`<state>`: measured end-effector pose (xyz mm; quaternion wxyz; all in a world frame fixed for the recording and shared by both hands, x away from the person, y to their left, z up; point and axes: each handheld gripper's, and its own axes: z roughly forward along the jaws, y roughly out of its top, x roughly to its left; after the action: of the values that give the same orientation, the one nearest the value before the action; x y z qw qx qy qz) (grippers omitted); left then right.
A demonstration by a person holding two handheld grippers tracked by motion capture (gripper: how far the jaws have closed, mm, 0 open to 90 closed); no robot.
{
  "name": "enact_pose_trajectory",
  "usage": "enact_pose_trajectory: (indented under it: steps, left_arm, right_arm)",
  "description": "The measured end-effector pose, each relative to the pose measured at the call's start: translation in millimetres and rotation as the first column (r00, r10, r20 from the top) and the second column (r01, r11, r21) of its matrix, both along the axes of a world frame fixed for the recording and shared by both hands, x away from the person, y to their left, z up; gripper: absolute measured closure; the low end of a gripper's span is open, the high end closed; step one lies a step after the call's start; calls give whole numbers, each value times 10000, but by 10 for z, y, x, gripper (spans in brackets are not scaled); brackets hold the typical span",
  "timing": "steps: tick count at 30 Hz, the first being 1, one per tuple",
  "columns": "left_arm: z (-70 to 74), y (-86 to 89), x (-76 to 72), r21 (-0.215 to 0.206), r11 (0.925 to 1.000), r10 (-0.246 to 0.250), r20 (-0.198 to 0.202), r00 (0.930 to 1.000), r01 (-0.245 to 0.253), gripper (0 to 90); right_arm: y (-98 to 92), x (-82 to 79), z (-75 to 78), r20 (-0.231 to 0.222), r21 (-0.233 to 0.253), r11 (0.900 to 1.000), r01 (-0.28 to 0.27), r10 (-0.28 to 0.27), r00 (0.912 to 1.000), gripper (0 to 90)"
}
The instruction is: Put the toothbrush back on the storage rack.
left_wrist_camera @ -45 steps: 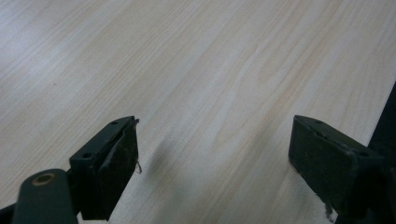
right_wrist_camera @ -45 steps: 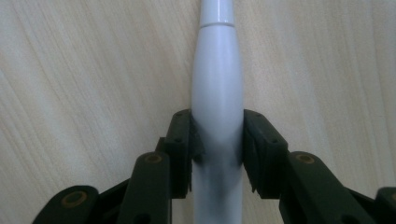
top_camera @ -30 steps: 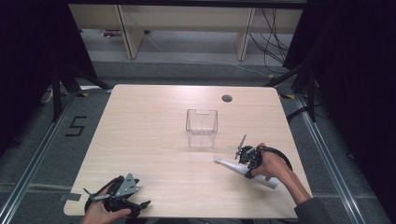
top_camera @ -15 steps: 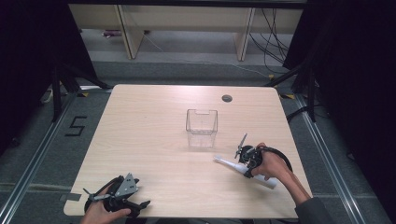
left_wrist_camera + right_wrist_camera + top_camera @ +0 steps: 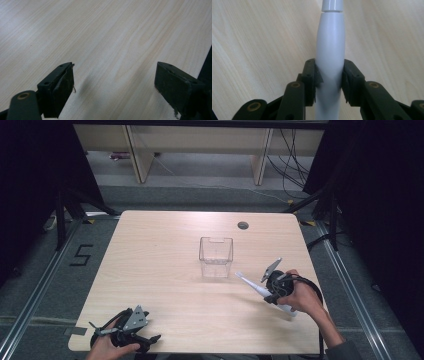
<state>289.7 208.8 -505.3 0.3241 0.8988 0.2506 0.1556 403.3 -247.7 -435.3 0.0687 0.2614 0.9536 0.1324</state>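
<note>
My right gripper (image 5: 270, 292) is shut on a long white electric-toothbrush-like handle (image 5: 256, 289), low over the table's right side. The handle's thin end points left, toward a clear plastic box (image 5: 216, 257) standing upright mid-table. In the right gripper view the white handle (image 5: 330, 57) runs straight up between the two jaws, which press on its sides. My left gripper (image 5: 129, 332) rests at the near left edge of the table, held by a hand. In the left gripper view its fingers (image 5: 58, 87) stand wide apart, with nothing but bare wood between them.
The light wooden table (image 5: 160, 270) has a round cable hole (image 5: 243, 225) at the back right. Dark floor with metal rails surrounds the table; shelving legs and cables stand beyond the far edge.
</note>
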Motion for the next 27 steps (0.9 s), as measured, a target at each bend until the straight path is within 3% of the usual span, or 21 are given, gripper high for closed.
enact_pose_trajectory:
  steps: [2, 5, 6, 7, 8, 9, 10, 11, 12, 13, 14, 15, 16, 17, 19, 20, 22, 23, 24, 27]
  left_arm:
    - [2, -1, -1, -10, 10000, 12, 6, 10000, -12, 155]
    - [4, 0, 1, -29, 10000, 40, 10, 10000, -40, 156]
    - [-2, -3, -7, -213, 9995, 216, -27, 9998, -217, 156]
    - [-2, -3, -7, -213, 9995, 216, -27, 9998, -217, 156]
    - [16, 12, 3, -159, 9997, 159, 101, 9998, -157, 156]
    - [16, 12, 3, -159, 9997, 159, 101, 9998, -157, 156]
    - [17, 13, 2, -229, 9995, 199, 179, 9996, -195, 156]
    - [17, 13, 2, -229, 9995, 199, 179, 9996, -195, 156]
    - [18, 11, -2, -230, 9996, 191, 169, 9997, -187, 156]
    - [18, 11, -2, -230, 9996, 191, 169, 9997, -187, 156]
    - [18, 10, -1, -241, 9995, 193, 161, 9997, -189, 156]
    - [17, 12, 3, -240, 9996, 173, 149, 9997, -169, 156]
    - [16, 12, 4, -233, 9996, 163, 152, 9998, -159, 156]
    - [14, 8, -3, -296, 9994, 186, 127, 9997, -182, 157]
    - [20, 11, -5, -228, 9996, 192, 151, 9997, -189, 156]
    - [27, 9, -5, -284, 9995, 141, 169, 9998, -137, 156]
    - [31, 8, -7, -257, 9995, 190, 153, 9997, -186, 156]
    - [30, 7, -7, -255, 9995, 178, 156, 9997, -174, 156]
    - [28, 7, -8, -263, 9995, 188, 126, 9997, -185, 156]
    - [26, 6, -8, -329, 9992, 233, 120, 9997, -229, 156]
  right_arm:
    - [-64, -10, 55, 372, 430, 9990, 119, -135, 9992, 672]
    - [-116, -11, 101, 653, 707, 9971, 280, -326, 9973, 671]
    - [-156, -18, 147, 1037, 1523, 9871, 494, -657, 9924, 672]
    - [-156, -18, 147, 1037, 1523, 9871, 494, -657, 9924, 672]
    - [-187, -19, 159, 1585, 2184, 9727, 790, -1152, 9806, 672]
    - [-187, -19, 159, 1585, 2184, 9727, 790, -1152, 9806, 672]
    - [-213, -28, 165, 1642, 2639, 9588, 1050, -1519, 9747, 672]
    - [-213, -28, 165, 1642, 2639, 9588, 1050, -1519, 9747, 672]
    - [-223, -33, 145, 2017, 3061, 9466, 1009, -1681, 9649, 672]
    - [-223, -33, 145, 2017, 3061, 9466, 1009, -1681, 9649, 672]
    - [-246, -8, 135, 2257, 3481, 9345, 744, -1606, 9609, 672]
    - [-246, -8, 135, 2257, 3481, 9345, 744, -1606, 9609, 672]
    - [-249, -10, 138, 1964, 3716, 9229, 1007, -1842, 9631, 672]
    - [-244, -7, 134, 2109, 3736, 9212, 1087, -1985, 9571, 672]
    - [-248, 4, 131, 2163, 3808, 9190, 1022, -1961, 9564, 672]
    - [-252, 8, 133, 2114, 4089, 9045, 1214, -2233, 9516, 671]
    - [-265, 30, 144, 2050, 4125, 9034, 1172, -2174, 9543, 671]
    - [-266, 31, 140, 2112, 4124, 9023, 1259, -2291, 9502, 672]
    - [-258, 27, 132, 2034, 4274, 8921, 1468, -2531, 9458, 671]
    - [-288, 64, 133, 2294, 4275, 8967, 1145, -2301, 9457, 671]
